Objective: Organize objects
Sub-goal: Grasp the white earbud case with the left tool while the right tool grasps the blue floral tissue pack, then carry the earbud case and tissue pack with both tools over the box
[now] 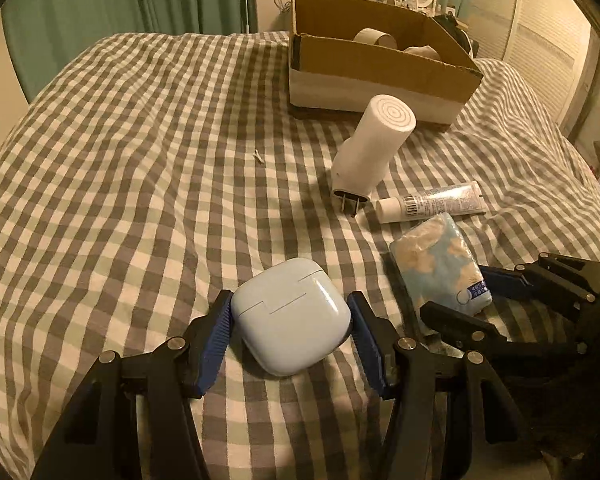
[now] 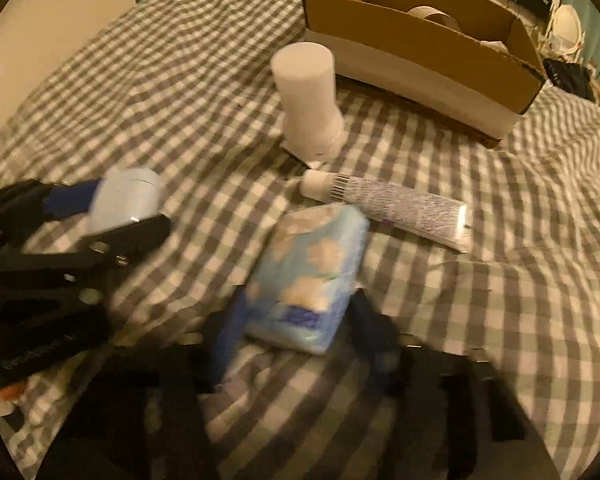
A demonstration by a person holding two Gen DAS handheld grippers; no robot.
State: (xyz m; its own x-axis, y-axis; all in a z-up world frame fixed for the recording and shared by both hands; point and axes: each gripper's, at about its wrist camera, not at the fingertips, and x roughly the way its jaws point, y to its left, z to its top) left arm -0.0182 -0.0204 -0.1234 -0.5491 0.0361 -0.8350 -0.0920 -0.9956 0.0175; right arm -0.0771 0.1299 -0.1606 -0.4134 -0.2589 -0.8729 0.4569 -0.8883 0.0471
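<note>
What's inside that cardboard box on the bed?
Inside the cardboard box a cardboard roll and something pale beside it show; the near wall hides the bottom.
</note>
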